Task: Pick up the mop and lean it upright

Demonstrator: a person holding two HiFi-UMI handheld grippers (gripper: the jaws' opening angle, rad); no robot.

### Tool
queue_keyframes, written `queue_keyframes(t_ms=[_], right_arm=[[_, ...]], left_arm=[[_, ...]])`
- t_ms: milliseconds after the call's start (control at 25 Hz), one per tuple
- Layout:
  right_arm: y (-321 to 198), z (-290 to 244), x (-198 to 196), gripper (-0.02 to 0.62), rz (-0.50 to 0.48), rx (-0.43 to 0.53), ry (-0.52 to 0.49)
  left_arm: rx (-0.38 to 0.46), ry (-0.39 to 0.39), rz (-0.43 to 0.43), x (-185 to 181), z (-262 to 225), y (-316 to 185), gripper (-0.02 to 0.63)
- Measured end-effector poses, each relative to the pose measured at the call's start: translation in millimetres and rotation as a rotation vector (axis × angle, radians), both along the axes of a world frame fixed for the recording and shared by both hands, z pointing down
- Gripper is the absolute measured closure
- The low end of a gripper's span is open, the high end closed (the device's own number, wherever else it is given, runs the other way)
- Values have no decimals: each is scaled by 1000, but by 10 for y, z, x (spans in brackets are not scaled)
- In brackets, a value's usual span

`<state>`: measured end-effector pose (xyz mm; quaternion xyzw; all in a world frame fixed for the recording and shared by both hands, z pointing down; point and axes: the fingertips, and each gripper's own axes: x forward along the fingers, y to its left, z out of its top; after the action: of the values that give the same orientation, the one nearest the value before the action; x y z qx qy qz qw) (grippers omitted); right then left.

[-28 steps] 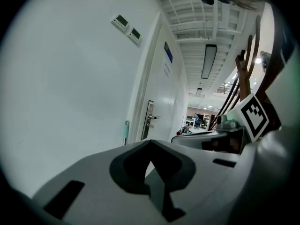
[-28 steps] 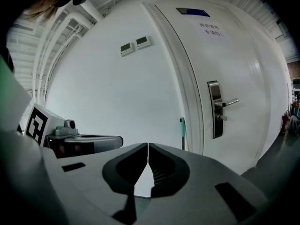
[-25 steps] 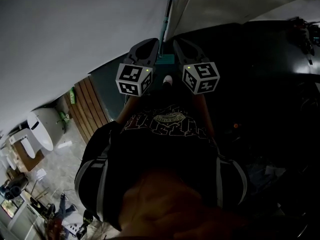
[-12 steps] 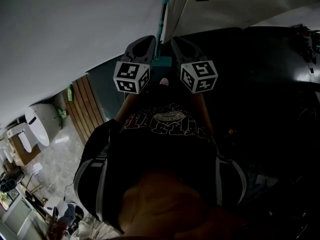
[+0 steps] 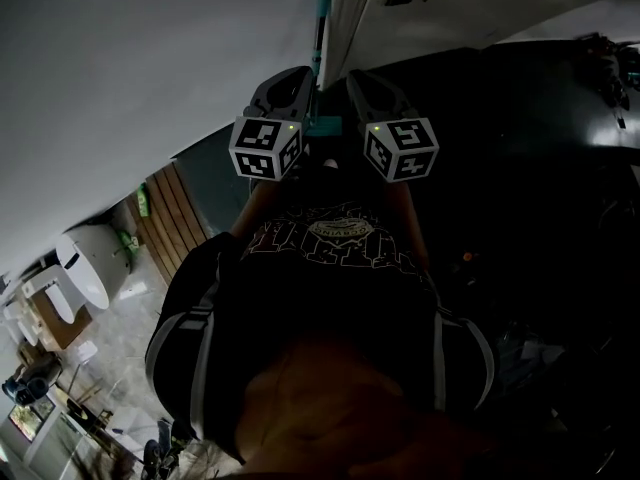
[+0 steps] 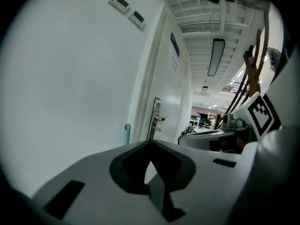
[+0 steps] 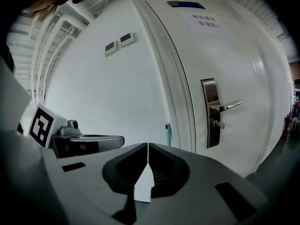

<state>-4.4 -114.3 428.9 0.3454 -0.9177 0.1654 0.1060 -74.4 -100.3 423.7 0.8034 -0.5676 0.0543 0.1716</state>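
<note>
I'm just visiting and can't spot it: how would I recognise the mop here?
Find the white door with the metal lever handle. Just beside its frame, a thin pole stands against the plain white wall: the mop. Its teal tip is the only teal thing on that wall.

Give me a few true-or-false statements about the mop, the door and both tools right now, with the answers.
1. The left tool has its jaws together on nothing. True.
2. The right tool grips the mop handle. False: its jaws are shut on nothing, and the handle stands apart from it, against the wall.
3. The mop handle stands just beside the door frame. True.
4. The door has a round knob. False: it has a lever handle.
</note>
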Motion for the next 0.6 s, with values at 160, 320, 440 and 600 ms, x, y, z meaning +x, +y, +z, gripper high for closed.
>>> queue_keyframes(t_ms=[160,320,440,600], right_arm=[[-137,-46,-50,575,19,5,-3],[-275,-29,-130,575,40,1,2],[-369,-18,-161,575,60,-5,5],[-516,11,-158,575,88,-9,4]], left_arm=[[-3,-4,23,-33,5,-181,558],[-18,-10,44,-121,72,-374,558],[-21,-24,56,-182,110,-516,558],[-25,-29,78,-173,185,-718,558]])
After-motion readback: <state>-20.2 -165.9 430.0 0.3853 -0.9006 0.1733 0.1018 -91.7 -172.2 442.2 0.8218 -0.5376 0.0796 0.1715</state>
